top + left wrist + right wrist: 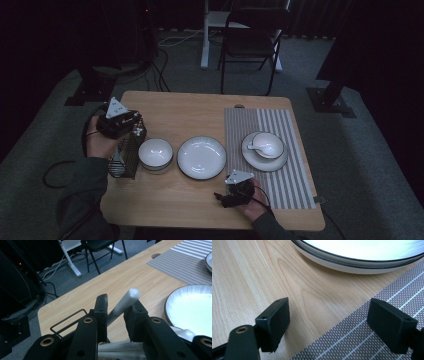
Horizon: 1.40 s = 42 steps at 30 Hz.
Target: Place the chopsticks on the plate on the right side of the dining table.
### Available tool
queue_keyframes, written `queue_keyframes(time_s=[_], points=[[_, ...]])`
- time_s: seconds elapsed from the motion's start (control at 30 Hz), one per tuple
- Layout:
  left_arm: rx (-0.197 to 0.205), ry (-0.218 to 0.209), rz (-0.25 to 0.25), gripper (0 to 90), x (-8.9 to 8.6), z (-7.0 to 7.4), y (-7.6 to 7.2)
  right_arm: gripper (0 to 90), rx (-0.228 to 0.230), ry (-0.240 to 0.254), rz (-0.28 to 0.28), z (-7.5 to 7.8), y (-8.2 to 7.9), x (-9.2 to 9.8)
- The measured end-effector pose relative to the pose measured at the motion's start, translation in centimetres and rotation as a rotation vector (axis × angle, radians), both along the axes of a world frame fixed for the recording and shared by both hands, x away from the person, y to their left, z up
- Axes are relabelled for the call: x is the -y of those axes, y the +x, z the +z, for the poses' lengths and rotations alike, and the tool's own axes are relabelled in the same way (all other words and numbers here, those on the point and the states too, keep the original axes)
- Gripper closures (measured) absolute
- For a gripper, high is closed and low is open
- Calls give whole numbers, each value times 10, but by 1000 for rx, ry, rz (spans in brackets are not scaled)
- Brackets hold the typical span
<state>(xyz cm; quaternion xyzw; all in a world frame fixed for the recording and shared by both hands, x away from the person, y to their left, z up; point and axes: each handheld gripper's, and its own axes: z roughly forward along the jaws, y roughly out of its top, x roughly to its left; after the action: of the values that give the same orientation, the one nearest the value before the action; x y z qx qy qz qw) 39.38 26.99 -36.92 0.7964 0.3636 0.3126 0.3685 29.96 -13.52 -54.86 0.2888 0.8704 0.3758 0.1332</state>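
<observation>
Showing pale matt wood grain on the desk [242, 267]. Gleaming glossy white glaze on the plate [192, 307] and spoon [125, 303]. Looking thin black wire on the rack [66, 321], ribbed woven cloth on the mat [352, 342], matt black rubbery on the pads [274, 320].

A white spoon handle [125, 303] is sticking up tilted out of the black wire basket [126, 155], leaning over the basket's rim.

A wooden table [200, 107] carries a wire basket [126, 155] under the left gripper [131, 131], then a bowl [155, 154] and a plate [201, 157] beyond it. A striped mat [290, 187] lies by the right gripper [226, 196], bearing a saucer [265, 161].
</observation>
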Motion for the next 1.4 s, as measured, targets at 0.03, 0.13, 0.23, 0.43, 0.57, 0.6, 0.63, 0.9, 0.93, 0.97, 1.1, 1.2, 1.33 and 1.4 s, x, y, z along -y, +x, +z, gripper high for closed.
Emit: queue_keyframes(time_s=[0.03,0.13,0.23,0.43,0.57,0.6,0.63,0.9,0.93,0.97,1.1,1.2,1.33,1.4], points=[[0,0,0,736,0,0,0,182,0,0,0,0,0,0],[-8,8,12,739,-2,-3,3,183,0,0,0,0,0,0],[-10,21,21,743,-2,-5,5,182,-1,1,0,0,0,0],[-24,25,33,746,-5,-10,8,183,0,0,0,0,0,0],[-21,40,43,752,-6,-12,10,183,0,0,0,0,0,0],[-21,40,43,754,-6,-12,10,182,0,0,0,0,0,0],[-21,40,47,754,-6,-13,11,182,0,0,0,0,0,0],[-4,56,64,770,-6,-15,12,182,0,1,0,0,0,0],[2,65,68,777,-6,-15,12,182,0,0,0,0,0,0],[6,74,71,783,-6,-14,12,182,0,0,0,0,0,0],[22,91,83,797,-6,-14,11,182,0,0,0,0,0,0],[31,98,90,802,-6,-14,10,183,0,0,0,0,0,0],[47,113,102,811,-6,-14,9,183,0,0,0,0,0,0],[51,118,106,818,-6,-14,9,183,0,0,0,0,0,0]])
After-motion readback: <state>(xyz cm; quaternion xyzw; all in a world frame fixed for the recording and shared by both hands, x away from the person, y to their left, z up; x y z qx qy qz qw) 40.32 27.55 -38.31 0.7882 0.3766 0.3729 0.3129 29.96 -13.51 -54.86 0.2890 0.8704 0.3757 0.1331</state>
